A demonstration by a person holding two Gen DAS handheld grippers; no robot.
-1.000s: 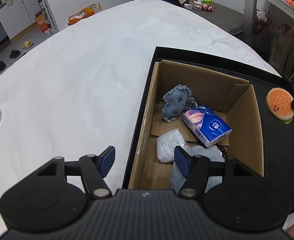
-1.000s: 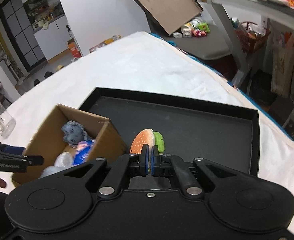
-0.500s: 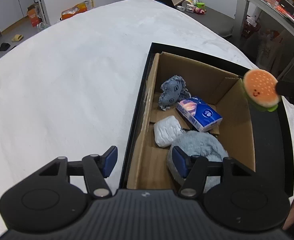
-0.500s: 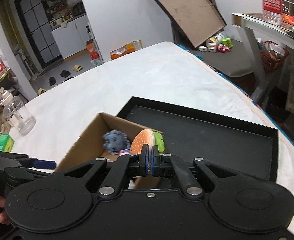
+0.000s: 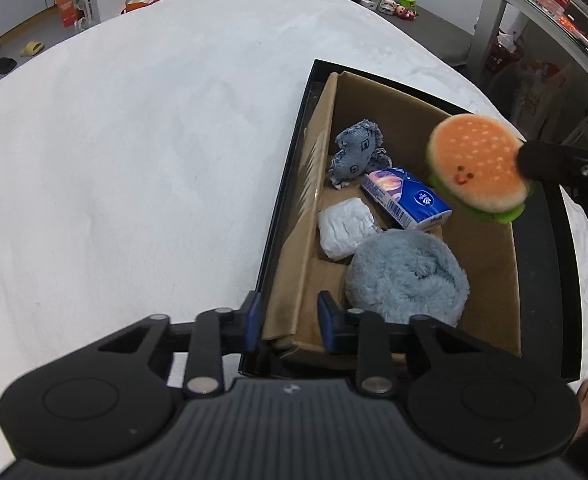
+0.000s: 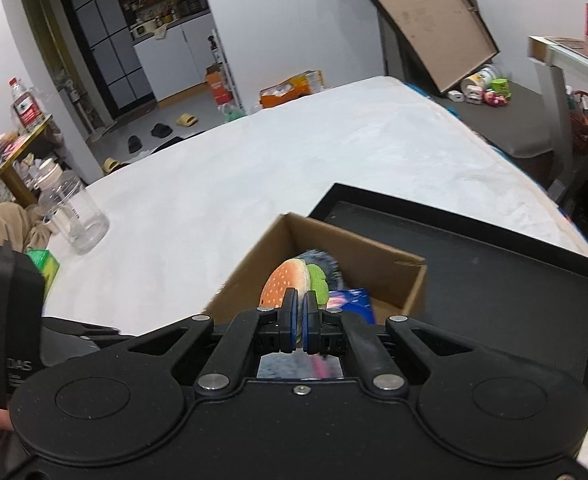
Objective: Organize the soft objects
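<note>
The right gripper pinches a burger toy above the cardboard box. The left gripper gapes empty, its fingers straddling the box's near left wall.

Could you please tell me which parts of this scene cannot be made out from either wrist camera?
- Cardboard box, left wrist view: its near end is hidden behind the left tongs.
- Box contents, right wrist view: the burger plush and right tongs cover most of them; only part of the blue tissue pack shows.
- Blue tissue pack, both views: print too small to read.
</note>
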